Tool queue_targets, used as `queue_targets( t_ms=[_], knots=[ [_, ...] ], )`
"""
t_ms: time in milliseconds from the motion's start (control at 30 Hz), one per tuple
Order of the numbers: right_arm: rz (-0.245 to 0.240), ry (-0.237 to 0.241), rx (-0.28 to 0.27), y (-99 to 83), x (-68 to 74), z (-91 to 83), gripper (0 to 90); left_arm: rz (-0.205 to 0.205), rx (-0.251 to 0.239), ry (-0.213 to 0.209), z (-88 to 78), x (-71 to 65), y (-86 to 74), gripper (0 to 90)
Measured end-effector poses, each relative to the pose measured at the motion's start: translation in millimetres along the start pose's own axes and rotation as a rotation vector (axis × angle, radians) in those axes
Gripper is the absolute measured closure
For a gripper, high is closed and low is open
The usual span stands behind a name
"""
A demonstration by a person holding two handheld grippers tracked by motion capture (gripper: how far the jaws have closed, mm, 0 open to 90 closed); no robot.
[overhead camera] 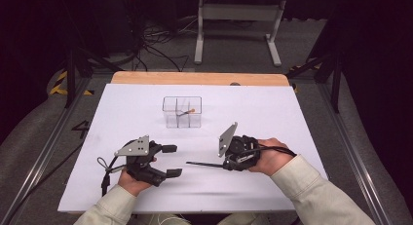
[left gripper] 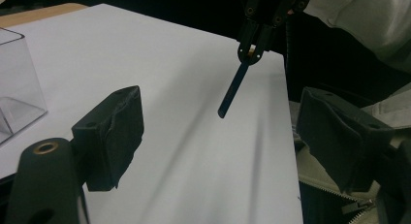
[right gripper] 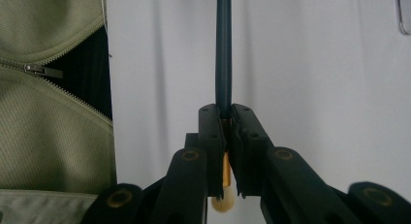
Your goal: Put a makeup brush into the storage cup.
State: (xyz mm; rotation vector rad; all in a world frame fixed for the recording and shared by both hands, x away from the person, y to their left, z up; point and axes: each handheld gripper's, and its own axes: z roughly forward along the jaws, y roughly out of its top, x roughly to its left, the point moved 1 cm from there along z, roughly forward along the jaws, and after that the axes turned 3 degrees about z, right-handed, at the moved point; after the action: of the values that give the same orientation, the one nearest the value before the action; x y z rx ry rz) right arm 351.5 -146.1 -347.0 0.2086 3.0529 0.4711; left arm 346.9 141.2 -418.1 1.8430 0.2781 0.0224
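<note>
Hand-held gripper on your right (overhead camera: 225, 162) is clamped on the dark pencil (overhead camera: 204, 164), which juts toward nine o'clock above the worktop (overhead camera: 292, 118). Keep that squeeze steady, and carry it to the clear box (overhead camera: 182, 111) at twelve. Your left hand-held gripper (overhead camera: 171, 160) stands apart, empty.

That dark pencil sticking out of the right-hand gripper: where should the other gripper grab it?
Best guess: the bare dark shaft near its free tip, approached side-on. The right gripper clamps the eraser end; the left gripper stands open alongside, jaws spanning the thin shaft.
</note>
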Motion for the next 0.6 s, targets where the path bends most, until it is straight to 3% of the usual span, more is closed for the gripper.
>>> queue_targets(
  t_ms=[167,400,600],
  knots=[
    [-0.024,0.007,0.006,3.5,1.7,2.4,83.7,-0.003,0.004,-0.012,2.2,-0.3,2.9,21.2],
    [-0.05,0.017,0.013,9.4,4.4,5.1,83.7,0.015,0.044,-0.075,12.1,-3.1,5.0,30.1],
    [-0.071,0.025,0.008,15.7,8.3,6.1,83.6,0.02,0.078,-0.104,19.4,-3.0,4.7,37.5]
  ],
)
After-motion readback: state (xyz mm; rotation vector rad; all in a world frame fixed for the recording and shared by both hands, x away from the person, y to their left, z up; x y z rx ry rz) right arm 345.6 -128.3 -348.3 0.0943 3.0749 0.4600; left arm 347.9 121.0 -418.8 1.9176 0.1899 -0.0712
